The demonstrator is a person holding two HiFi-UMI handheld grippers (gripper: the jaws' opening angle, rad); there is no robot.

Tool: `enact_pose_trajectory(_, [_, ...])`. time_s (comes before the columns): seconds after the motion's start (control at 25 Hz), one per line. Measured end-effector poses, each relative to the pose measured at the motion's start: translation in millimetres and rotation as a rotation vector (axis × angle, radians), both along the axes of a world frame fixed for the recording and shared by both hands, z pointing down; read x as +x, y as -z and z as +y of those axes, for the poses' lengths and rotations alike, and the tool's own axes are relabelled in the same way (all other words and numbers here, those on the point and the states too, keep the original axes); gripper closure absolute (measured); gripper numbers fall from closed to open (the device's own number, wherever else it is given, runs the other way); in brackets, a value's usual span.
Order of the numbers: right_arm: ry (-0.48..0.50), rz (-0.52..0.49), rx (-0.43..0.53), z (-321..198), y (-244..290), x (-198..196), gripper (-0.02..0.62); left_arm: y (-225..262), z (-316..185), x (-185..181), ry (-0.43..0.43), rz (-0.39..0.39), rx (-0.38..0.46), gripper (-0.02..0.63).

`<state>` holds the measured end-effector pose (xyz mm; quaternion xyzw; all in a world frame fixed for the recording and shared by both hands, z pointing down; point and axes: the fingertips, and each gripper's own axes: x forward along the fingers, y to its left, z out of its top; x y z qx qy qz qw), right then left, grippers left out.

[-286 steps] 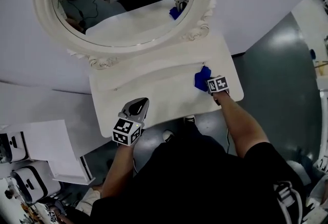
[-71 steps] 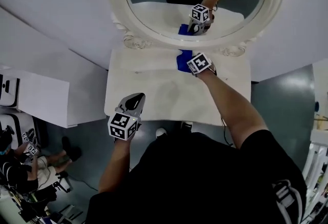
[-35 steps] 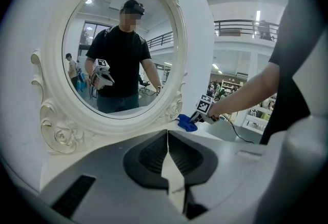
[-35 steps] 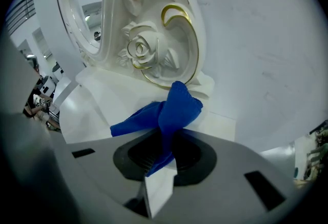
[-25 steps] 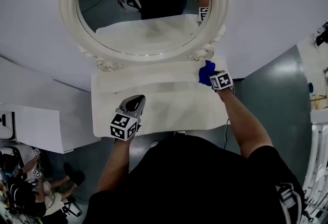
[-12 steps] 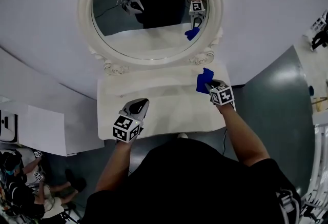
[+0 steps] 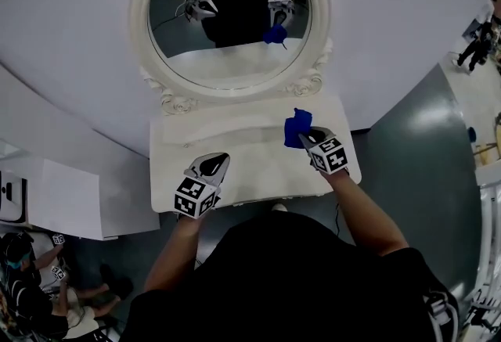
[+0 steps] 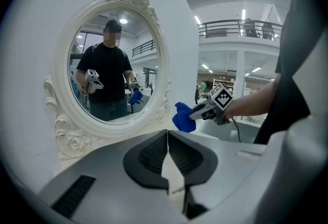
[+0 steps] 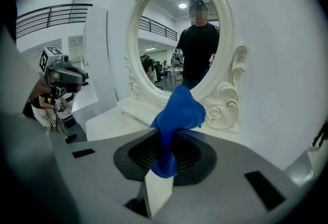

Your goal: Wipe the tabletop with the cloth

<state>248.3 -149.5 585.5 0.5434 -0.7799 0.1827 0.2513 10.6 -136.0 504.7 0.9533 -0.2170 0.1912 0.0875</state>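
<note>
Right gripper [image 7: 309, 137] has its jaws clamped on the blue cloth [image 9: 178, 114]. A fat wad is bunched ahead of the tips and a tail hangs down between them, pinched mid-fold, I'd say, so a soft pad sticks out front for rubbing. Straight beyond those jaws stands the oval mirror [image 9: 179, 38], with the white desk [image 7: 250, 156] beneath them. From the left gripper view the cloth looks raised off the desk rather than pressed onto it, though contact is hard to judge.

Left gripper [image 8: 167, 138] has its jaws together with nothing in them. It hovers over the desk's near edge, well apart from the cloth, probably held clear to give the wiping side free run. The next move calls for lowering that wad flat onto the desk and sweeping.
</note>
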Motion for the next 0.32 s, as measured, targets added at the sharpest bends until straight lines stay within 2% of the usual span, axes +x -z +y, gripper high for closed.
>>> enact_pose_trajectory(0.32, [0.029, -0.003, 0.015, 26, 6, -31, 0.541, -3, 20, -12, -0.017, -0.007, 0.001, 0.592])
